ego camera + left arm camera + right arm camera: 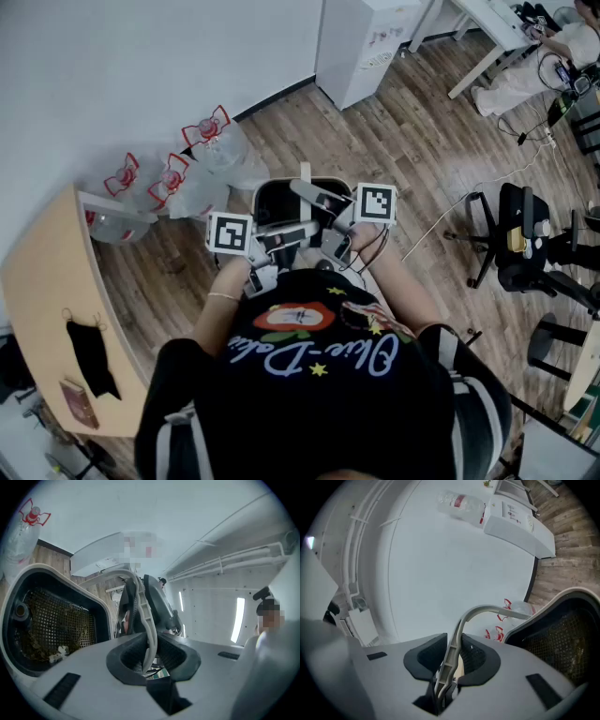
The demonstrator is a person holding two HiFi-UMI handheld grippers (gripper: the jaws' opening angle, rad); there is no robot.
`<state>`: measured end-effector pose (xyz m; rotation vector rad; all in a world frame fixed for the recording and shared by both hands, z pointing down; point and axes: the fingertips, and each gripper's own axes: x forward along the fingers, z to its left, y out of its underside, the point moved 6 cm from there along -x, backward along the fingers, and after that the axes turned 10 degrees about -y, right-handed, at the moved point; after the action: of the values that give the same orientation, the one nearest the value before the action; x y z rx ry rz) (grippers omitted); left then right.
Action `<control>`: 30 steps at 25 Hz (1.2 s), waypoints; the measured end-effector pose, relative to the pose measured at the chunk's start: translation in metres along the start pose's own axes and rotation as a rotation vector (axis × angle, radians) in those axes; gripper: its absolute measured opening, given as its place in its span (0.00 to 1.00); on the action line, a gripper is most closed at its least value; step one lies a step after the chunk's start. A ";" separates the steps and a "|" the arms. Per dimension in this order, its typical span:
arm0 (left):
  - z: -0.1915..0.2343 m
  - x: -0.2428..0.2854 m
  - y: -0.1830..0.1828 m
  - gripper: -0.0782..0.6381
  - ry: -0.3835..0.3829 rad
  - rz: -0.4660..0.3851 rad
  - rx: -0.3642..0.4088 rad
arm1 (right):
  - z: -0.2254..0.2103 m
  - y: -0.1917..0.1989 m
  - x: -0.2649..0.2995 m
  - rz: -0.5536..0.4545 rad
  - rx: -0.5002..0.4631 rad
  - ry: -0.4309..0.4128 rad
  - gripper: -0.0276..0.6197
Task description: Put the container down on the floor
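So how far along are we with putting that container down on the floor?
Done: the left gripper and the right gripper are each clamped on the handle. In hand: the container hangs in front of the person, seemingly well above the wood floor. Left: lower it until it rests on the floor, then open both sets of jaws.
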<state>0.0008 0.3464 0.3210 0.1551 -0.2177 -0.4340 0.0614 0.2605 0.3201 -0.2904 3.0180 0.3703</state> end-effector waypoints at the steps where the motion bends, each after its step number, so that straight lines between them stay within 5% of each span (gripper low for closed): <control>1: 0.000 0.001 0.001 0.17 -0.001 0.001 -0.008 | 0.000 0.000 -0.001 -0.001 0.003 0.001 0.16; 30: -0.012 0.049 0.022 0.17 -0.005 0.051 -0.006 | 0.003 -0.010 -0.062 -0.063 -0.008 0.028 0.16</control>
<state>0.0564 0.3464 0.3220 0.1420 -0.2250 -0.3848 0.1244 0.2633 0.3214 -0.3931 3.0272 0.3768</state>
